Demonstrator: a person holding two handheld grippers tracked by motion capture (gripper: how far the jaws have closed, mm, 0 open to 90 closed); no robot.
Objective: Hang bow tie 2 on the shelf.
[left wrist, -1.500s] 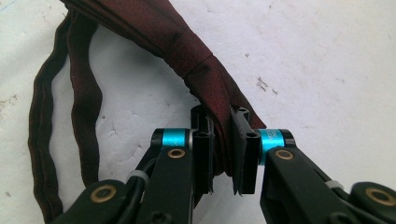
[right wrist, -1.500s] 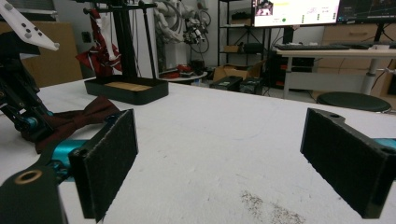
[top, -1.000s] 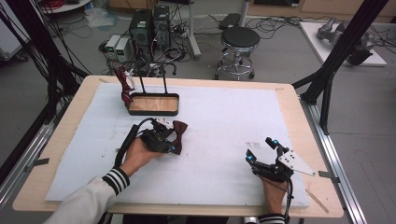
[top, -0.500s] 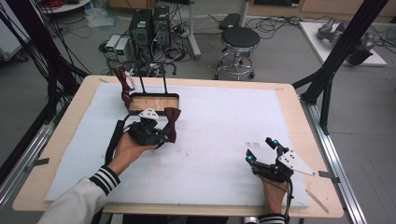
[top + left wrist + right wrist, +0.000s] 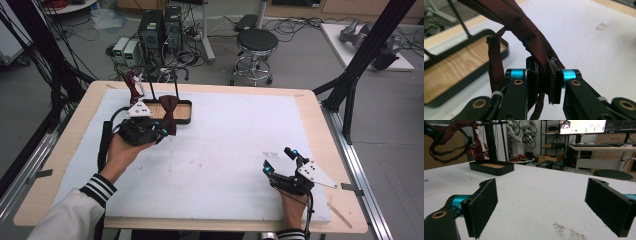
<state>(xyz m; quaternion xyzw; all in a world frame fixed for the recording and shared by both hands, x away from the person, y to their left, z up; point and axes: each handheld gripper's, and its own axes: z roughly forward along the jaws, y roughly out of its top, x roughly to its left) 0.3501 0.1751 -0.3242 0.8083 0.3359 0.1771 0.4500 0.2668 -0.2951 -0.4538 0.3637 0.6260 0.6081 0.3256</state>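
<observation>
Bow tie (image 5: pixel 534 40) between left gripper (image 5: pixel 544 75) jaws

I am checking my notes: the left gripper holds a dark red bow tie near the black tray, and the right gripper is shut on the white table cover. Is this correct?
Not fully. The right gripper is open: the right gripper view shows its fingers wide apart above the white table cover, holding nothing. The rest stands: the left gripper holds the dark red bow tie near the black tray.
</observation>
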